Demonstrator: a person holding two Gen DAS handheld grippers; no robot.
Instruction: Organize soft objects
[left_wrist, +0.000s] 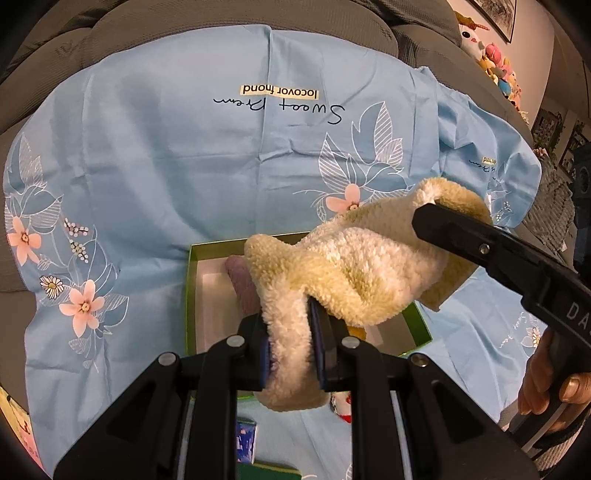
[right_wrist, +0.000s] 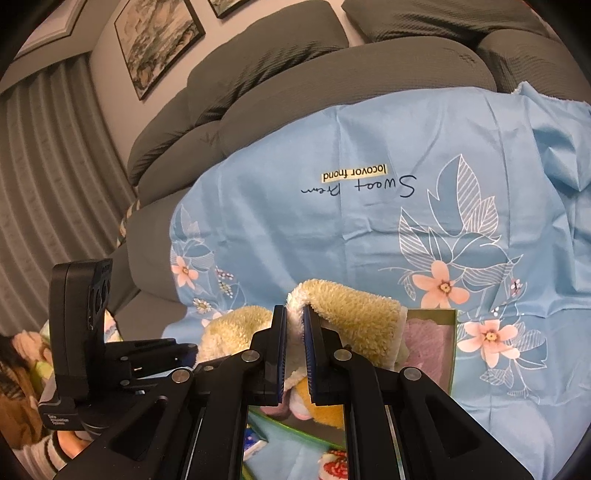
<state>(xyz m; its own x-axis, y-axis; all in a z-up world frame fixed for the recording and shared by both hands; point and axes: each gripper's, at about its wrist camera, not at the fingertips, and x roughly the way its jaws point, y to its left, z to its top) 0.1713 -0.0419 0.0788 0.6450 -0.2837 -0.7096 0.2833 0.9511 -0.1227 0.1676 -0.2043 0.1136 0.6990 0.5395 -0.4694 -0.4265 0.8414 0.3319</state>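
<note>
Cream towel (left_wrist: 354, 266): held over green box (left_wrist: 190, 295) on blue sheet (left_wrist: 166, 166). Left gripper (left_wrist: 291, 347) fingers clamp one end; right gripper (right_wrist: 294, 354) fingers clamp the other.

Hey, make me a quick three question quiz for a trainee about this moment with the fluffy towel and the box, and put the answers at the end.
1. True or false: both the left gripper and the right gripper are clamped on the fluffy cream-yellow towel.
2. What lies inside the green-rimmed open box beneath the towel? A) a folded mauve cloth B) a glass bottle C) a pair of scissors
3. Fill the blank: the box rests on a light ____ floral printed sheet spread over the grey sofa.

Key: 1 true; 2 A, the mauve cloth; 3 blue.
</note>
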